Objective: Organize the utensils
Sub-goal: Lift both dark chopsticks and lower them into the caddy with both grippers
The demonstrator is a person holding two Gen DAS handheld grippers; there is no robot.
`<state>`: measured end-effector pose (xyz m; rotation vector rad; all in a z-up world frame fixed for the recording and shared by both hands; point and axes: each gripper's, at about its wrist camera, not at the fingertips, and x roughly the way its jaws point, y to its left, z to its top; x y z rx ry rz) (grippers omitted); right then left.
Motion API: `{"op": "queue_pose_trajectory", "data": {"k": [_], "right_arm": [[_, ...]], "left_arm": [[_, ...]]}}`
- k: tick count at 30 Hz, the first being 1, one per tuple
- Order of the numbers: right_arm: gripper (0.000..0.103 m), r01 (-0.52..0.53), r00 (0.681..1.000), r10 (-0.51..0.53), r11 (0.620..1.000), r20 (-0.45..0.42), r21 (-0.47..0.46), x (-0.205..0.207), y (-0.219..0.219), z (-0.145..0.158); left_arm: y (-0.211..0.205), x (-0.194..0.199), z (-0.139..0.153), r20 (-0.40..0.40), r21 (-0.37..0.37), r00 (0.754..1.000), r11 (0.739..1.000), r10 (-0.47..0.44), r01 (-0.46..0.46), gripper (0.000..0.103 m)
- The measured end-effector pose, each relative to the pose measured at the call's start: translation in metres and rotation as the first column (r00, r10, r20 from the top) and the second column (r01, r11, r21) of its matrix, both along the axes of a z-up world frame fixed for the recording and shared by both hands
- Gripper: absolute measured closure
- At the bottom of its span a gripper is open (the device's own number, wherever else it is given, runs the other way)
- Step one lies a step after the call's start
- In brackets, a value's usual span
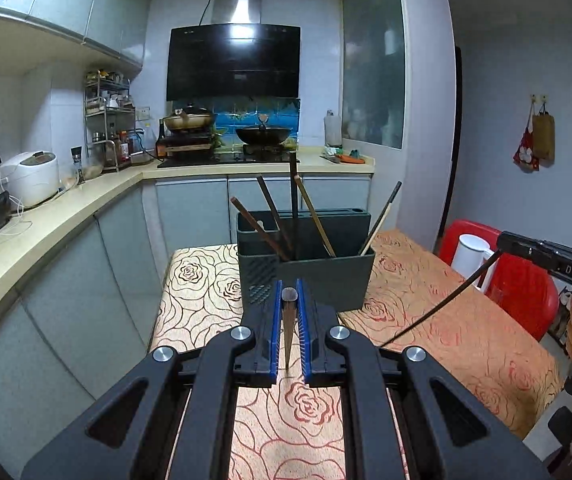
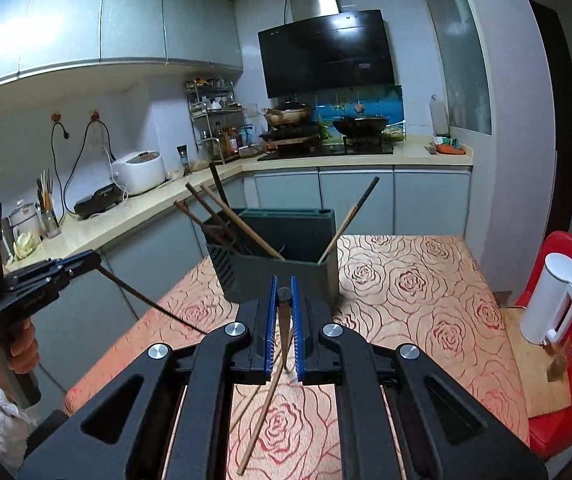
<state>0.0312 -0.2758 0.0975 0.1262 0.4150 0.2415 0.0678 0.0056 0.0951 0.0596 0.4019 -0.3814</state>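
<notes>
A dark grey utensil holder (image 1: 326, 280) (image 2: 254, 276) stands on the rose-patterned table, with several chopsticks (image 1: 314, 216) (image 2: 230, 220) leaning in it. My left gripper (image 1: 289, 285) is shut on a brown chopstick (image 1: 288, 320), seen end-on just in front of the holder. My right gripper (image 2: 282, 280) is shut on a dark chopstick (image 2: 284, 320), likewise close to the holder's front wall. Each view shows the other gripper at its edge with its stick slanting down. Two brown chopsticks (image 2: 262, 420) lie on the cloth under the right gripper.
A red chair (image 2: 566, 420) with a white kettle (image 2: 554, 300) (image 1: 472, 254) stands right of the table (image 1: 466, 320). A long counter (image 1: 46, 232) with a rice cooker (image 1: 32, 178) runs along the left. The stove with a wok (image 1: 263, 136) is behind.
</notes>
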Motion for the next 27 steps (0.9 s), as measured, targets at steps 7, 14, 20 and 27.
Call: {"op": "queue_pose_trajectory", "data": {"k": [7, 14, 20, 27], "right_arm": [[0.095, 0.015, 1.0, -0.015, 1.0, 0.016, 0.008, 0.019, -0.009, 0.024], [0.095, 0.016, 1.0, -0.016, 1.0, 0.008, 0.008, 0.031, -0.009, 0.033], [0.095, 0.018, 1.0, -0.018, 1.0, 0.006, 0.01, 0.041, -0.01, 0.04], [0.095, 0.025, 0.999, -0.025, 1.0, 0.038, 0.01, 0.053, -0.014, 0.063]], "left_arm": [[-0.006, 0.011, 0.011, 0.003, 0.031, 1.0, 1.0, 0.004, -0.004, 0.096], [-0.014, 0.024, 0.028, 0.003, 0.051, 1.0, 0.999, -0.009, 0.009, 0.096], [-0.021, 0.032, 0.045, 0.0, 0.05, 0.999, 0.998, -0.038, 0.038, 0.096], [-0.04, 0.038, 0.071, 0.005, 0.041, 0.995, 0.994, -0.1, 0.099, 0.096]]}}
